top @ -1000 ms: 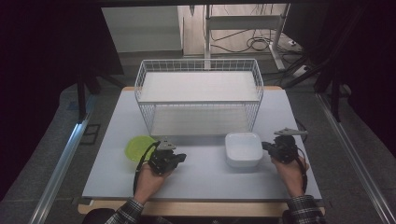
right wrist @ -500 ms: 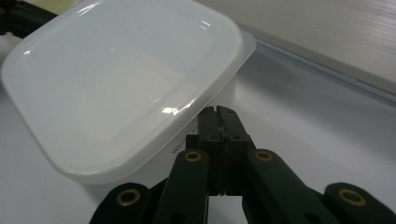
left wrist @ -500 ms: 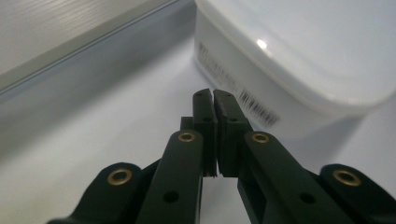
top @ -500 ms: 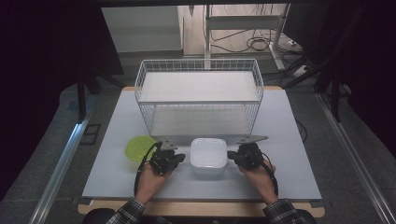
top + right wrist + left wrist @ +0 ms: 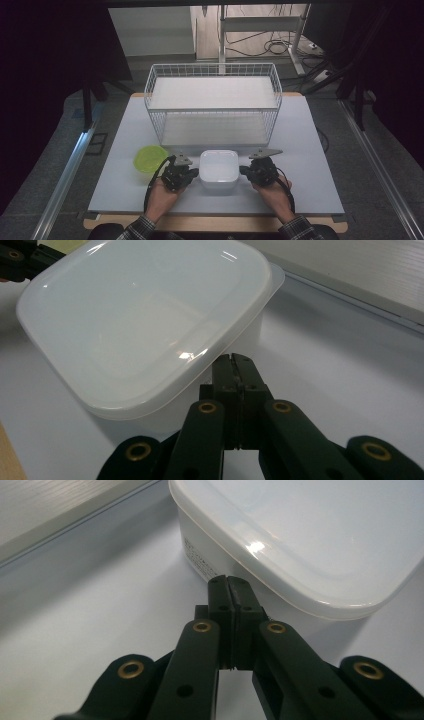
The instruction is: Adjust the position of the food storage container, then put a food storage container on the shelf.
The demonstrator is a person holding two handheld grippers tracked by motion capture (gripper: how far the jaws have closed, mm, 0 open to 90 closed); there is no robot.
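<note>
Seen from the high view: white lidded container (image 5: 218, 171) flat on the pale table (image 5: 310, 165), squarely between left gripper (image 5: 192, 174) and right gripper (image 5: 246, 172), with a green bowl (image 5: 150, 158) just outside the left one and a white wire basket (image 5: 213, 107) farther off beyond both. Seen along the left gripper (image 5: 229, 582): jaws pressed together on nothing, tips at the container (image 5: 300, 540) wall under the lid rim, small printed label there. Seen along the right gripper (image 5: 234, 360): jaws likewise closed and empty, tips tucked under the overhanging lid of the container (image 5: 145, 325).
</note>
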